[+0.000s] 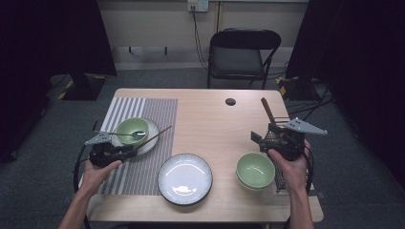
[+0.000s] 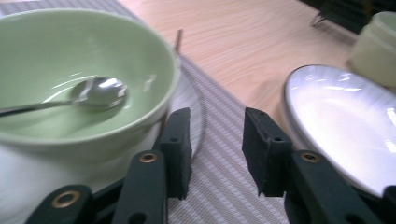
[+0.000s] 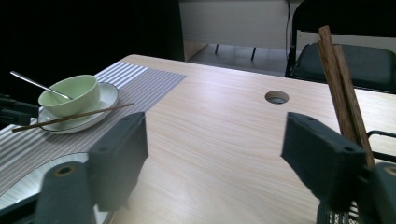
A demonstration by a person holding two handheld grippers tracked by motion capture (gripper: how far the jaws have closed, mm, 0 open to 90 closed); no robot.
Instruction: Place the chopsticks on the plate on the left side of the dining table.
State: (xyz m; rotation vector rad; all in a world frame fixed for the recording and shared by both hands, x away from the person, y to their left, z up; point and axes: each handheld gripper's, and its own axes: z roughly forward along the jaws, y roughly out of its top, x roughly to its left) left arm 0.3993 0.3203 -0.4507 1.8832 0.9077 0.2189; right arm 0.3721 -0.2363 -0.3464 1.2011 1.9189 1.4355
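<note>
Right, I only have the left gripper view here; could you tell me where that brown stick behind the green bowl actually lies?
Observer: It is a single chopstick lying slantwise across the rim of the white plate under the green bowl, with its near end by the left gripper.
Operator: Thank you. Are there more of them anywhere?
Observer: Yes, more chopsticks stand upright in a black mesh basket over on the right.
Operator: And what is the right gripper doing, please?
Observer: The right gripper is beside that basket, with its jaws open and nothing between them.
</note>
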